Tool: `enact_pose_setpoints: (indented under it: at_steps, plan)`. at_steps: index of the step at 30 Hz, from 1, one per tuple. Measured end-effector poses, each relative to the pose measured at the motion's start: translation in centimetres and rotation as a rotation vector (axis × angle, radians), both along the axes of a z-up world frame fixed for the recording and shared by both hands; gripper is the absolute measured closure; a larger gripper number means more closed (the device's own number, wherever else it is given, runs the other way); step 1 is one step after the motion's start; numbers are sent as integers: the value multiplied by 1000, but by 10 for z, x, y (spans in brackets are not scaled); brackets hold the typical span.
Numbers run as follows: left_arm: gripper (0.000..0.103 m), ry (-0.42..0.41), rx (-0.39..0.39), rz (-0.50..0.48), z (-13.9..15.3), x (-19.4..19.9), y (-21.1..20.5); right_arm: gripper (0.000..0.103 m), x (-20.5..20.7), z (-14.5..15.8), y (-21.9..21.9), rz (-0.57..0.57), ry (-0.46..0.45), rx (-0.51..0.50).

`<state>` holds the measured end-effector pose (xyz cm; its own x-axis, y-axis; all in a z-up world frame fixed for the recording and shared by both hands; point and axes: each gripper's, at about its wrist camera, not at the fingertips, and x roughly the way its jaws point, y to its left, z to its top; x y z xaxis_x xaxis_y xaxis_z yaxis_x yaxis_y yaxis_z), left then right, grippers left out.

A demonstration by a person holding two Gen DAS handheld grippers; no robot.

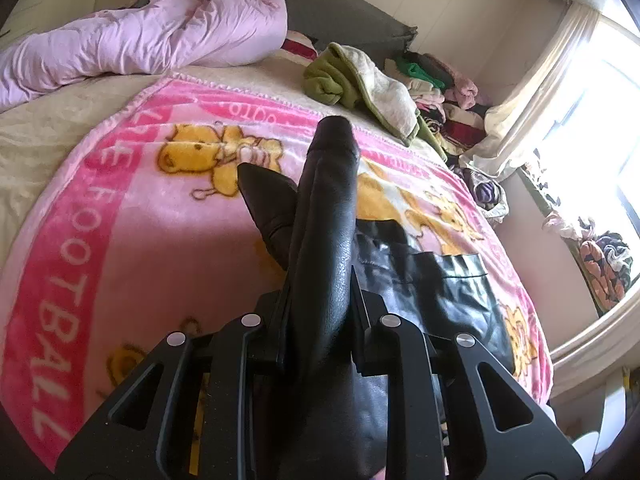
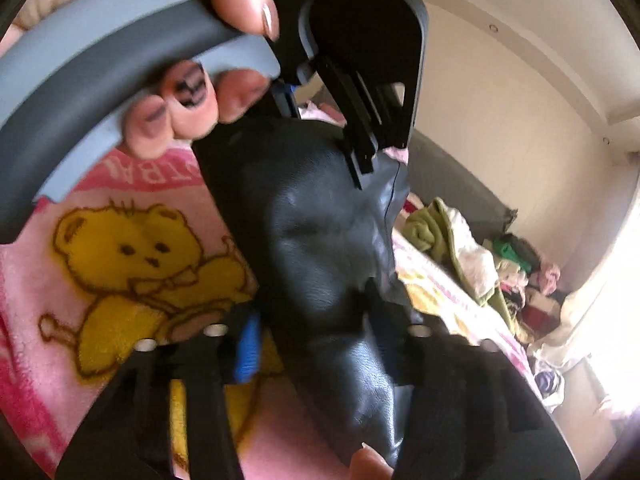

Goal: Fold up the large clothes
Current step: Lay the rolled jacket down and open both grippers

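A black leather garment point(image 1: 432, 280) lies partly on the pink bear blanket point(image 1: 132, 208) that covers the bed. My left gripper point(image 1: 320, 304) is shut on a fold of the garment, which stands up between its fingers. My right gripper point(image 2: 316, 320) is shut on the black leather garment point(image 2: 312, 248) too, and holds it above the blanket point(image 2: 132, 264). The left gripper's body point(image 2: 360, 60) and the hand on its grey handle point(image 2: 100, 76) show just above, close to the right one. Both pairs of fingertips are hidden by leather.
A rolled pink duvet point(image 1: 152, 36) lies at the head of the bed. A green and cream blanket point(image 1: 360, 80) and a pile of clothes point(image 1: 440, 92) sit at the far right corner. A bright window with a curtain point(image 1: 532, 92) is on the right.
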<state>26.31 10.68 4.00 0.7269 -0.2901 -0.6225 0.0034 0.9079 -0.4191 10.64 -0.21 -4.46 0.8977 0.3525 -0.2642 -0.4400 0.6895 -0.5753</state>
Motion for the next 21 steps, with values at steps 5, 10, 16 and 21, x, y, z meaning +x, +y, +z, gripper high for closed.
enact_pose_setpoints:
  at_steps: [5,10,16,21]
  plan:
    - [80,-63,-50,-16,21,-3,-9,83,0,27,-22,-36,-22,82]
    - [63,-157,-106,-50,46,-15,-27,86,14,63,-72,-116,3,236]
    - [56,-236,-148,7,62,-30,-35,86,22,83,-143,-222,52,434]
    - [56,-85,-114,-29,22,-1,-62,86,21,85,-196,-289,108,617]
